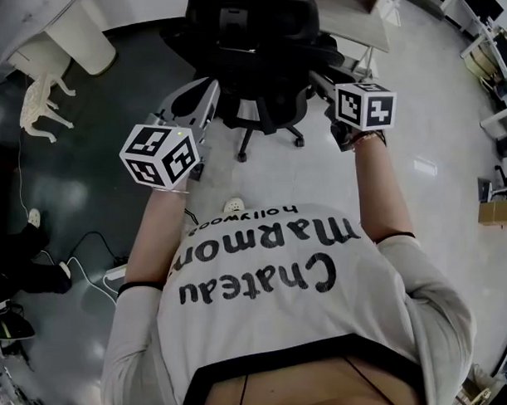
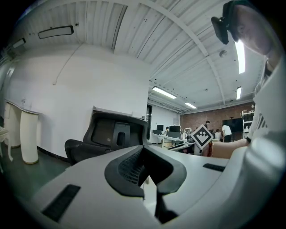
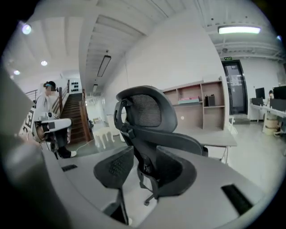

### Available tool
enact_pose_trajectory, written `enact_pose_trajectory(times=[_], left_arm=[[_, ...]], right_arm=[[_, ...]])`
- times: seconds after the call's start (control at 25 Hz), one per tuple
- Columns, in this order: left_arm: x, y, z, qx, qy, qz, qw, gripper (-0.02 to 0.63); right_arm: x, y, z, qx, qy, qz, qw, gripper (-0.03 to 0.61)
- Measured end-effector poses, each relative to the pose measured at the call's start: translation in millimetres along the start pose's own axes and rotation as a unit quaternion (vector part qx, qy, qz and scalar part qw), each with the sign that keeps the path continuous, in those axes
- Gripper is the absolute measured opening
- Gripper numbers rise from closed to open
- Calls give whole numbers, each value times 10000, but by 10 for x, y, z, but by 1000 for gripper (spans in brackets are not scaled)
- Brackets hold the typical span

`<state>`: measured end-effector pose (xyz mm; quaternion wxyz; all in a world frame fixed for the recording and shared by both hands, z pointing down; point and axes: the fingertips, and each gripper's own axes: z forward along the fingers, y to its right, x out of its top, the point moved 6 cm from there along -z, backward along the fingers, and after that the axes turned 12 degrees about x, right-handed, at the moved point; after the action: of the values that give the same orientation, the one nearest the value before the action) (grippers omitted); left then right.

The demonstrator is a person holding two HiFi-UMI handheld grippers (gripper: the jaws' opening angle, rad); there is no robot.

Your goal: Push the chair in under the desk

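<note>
A black office chair (image 1: pixel 256 48) stands just ahead of me, its back toward me, with a light wooden desk (image 1: pixel 355 24) beyond it on the right. My left gripper (image 1: pixel 206 93) reaches toward the chair's left side. In the left gripper view its jaws (image 2: pixel 149 179) are shut with nothing between them, and the chair (image 2: pixel 111 134) sits a little way off. My right gripper (image 1: pixel 317 76) is by the chair's right side. Its jaws (image 3: pixel 143 166) stand apart; the chair (image 3: pixel 147 116) shows beyond the gap, untouched, with the desk (image 3: pixel 214 136) behind it.
A white horse-shaped figure (image 1: pixel 42 101) and a white pedestal (image 1: pixel 82 37) stand at the far left on the dark floor. Cables (image 1: pixel 89 253) trail near my left foot. A seated person (image 3: pixel 47 107) and wall shelves (image 3: pixel 201 100) show in the right gripper view.
</note>
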<state>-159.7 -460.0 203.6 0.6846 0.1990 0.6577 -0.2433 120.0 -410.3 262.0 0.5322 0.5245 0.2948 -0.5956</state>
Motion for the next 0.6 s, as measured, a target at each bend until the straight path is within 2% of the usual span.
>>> enact_pose_trajectory(times=[0.04,0.12,0.32,0.6], left_arm=[[-24,52,-27,-6,-13,-18,10000,17],[-79,151,-82,-2,-31,-62,10000,17],[-253,387,-226,55,-104,-167,9998,17],[-448,599,-463,432,-17,-409,9982,17]], right_arm=[[-55,-47,-61,11,70,110,9999,165],[-144,-136,-190,28,217,280,9994,102],[-353,-303,-502,44,536,585,9968,62],[-488,-512,-825,227,730,302,9966,16]])
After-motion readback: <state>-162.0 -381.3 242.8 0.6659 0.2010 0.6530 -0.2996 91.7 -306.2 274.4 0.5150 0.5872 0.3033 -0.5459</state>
